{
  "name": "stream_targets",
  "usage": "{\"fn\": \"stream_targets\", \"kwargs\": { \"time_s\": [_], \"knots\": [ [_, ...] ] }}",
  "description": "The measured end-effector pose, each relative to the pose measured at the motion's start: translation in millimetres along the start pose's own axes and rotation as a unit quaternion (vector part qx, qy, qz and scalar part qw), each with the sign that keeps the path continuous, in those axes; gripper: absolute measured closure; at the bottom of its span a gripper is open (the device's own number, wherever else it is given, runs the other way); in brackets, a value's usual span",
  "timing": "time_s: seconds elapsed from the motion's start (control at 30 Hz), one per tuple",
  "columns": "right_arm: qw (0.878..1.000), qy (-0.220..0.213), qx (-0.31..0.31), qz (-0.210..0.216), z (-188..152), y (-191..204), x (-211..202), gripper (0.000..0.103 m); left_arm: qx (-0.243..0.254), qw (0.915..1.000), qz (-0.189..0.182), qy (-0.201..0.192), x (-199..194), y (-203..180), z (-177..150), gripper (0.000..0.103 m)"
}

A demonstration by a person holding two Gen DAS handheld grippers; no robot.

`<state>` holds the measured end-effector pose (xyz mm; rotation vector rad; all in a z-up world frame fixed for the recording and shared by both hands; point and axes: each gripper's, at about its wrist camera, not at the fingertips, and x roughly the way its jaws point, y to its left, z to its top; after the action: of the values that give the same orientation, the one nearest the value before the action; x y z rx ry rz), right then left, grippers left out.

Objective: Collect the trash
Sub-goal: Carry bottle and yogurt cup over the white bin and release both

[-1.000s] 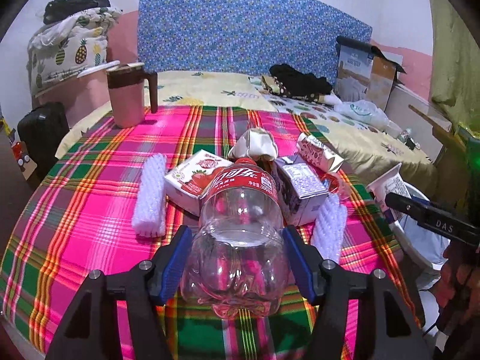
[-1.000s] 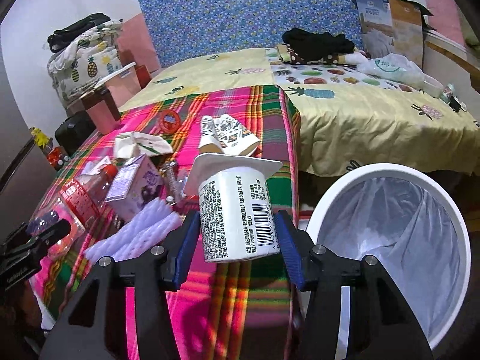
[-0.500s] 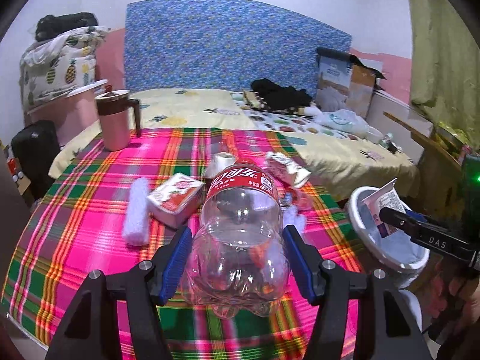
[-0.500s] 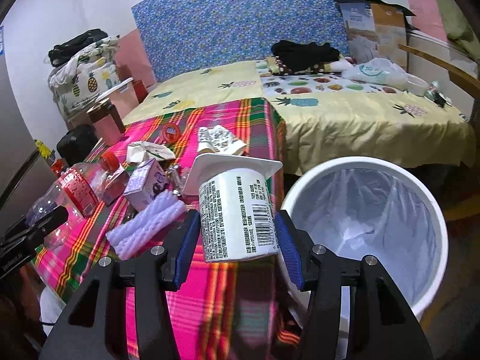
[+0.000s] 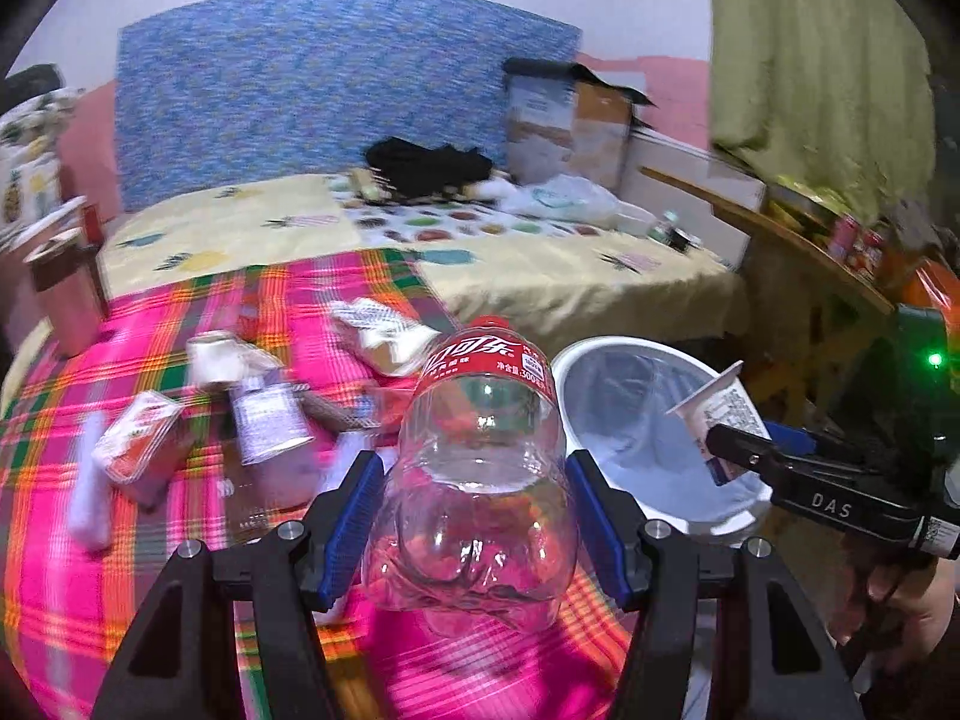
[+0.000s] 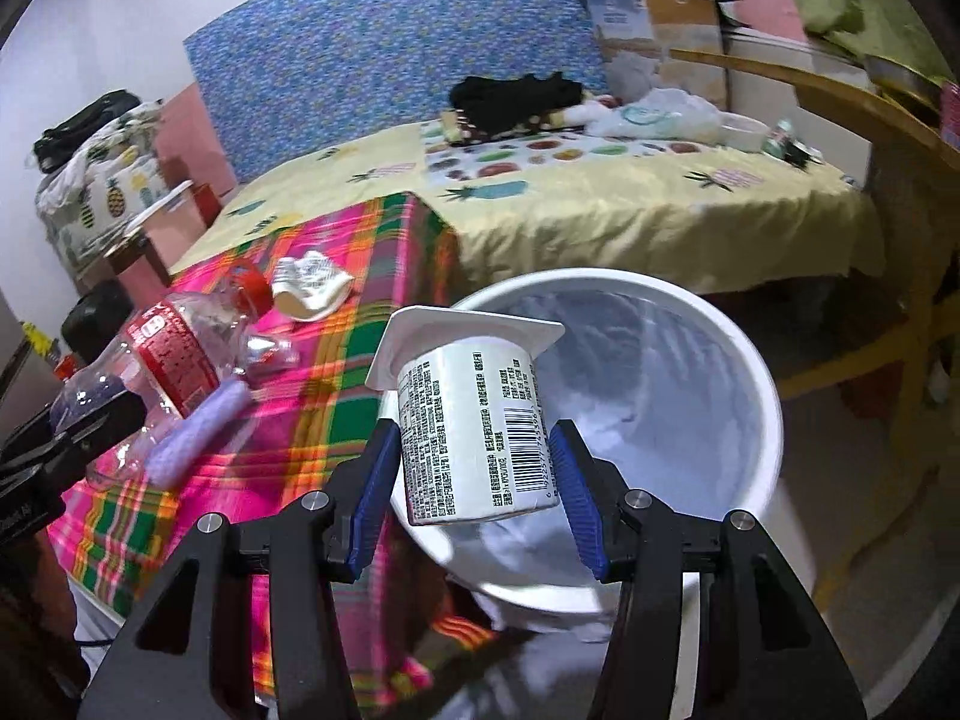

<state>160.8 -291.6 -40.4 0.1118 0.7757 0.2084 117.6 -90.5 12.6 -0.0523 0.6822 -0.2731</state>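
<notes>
My left gripper (image 5: 477, 531) is shut on a clear plastic bottle (image 5: 480, 468) with a red label and cap, held above the right edge of the plaid table (image 5: 150, 588). My right gripper (image 6: 474, 480) is shut on a white yogurt cup (image 6: 474, 426) with its base toward the camera, hanging over the near rim of the white bin (image 6: 738, 372). The left wrist view shows the bin (image 5: 606, 354) just right of the bottle, with the cup (image 5: 720, 414) over it. The bottle (image 6: 174, 354) appears at the left in the right wrist view.
On the plaid cloth lie a strawberry carton (image 5: 141, 444), a purple-labelled carton (image 5: 267, 420), crumpled paper cups (image 5: 384, 330), white foam sleeves (image 5: 90, 504) and a brown mug (image 5: 66, 294). A bed (image 6: 600, 192) stands behind, a wooden table (image 6: 840, 102) at the right.
Both grippers have swung right, away from the litter on the table and toward the bin. The cup now hangs over the bin's rim; the bottle is near the table's right edge.
</notes>
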Motion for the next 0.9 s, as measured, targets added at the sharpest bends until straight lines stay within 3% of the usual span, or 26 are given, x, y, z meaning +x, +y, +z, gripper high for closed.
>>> {"fn": "stream_targets", "kwargs": {
  "time_s": [0.33, 0.83, 0.9],
  "knots": [
    [0.999, 0.028, 0.023, -0.038, -9, -32, 9, 0.050, 0.054, 0.9965, -0.054, 0.035, 54, -57, 9, 0.040],
    [0.997, 0.053, 0.026, -0.051, -12, -51, 19, 0.049, 0.071, 0.9905, -0.094, 0.071, 98, -75, 10, 0.039],
    [0.997, 0.052, 0.026, -0.051, -12, -51, 19, 0.042, 0.068, 0.9909, -0.094, 0.069, 99, -76, 11, 0.038]
  ]
}}
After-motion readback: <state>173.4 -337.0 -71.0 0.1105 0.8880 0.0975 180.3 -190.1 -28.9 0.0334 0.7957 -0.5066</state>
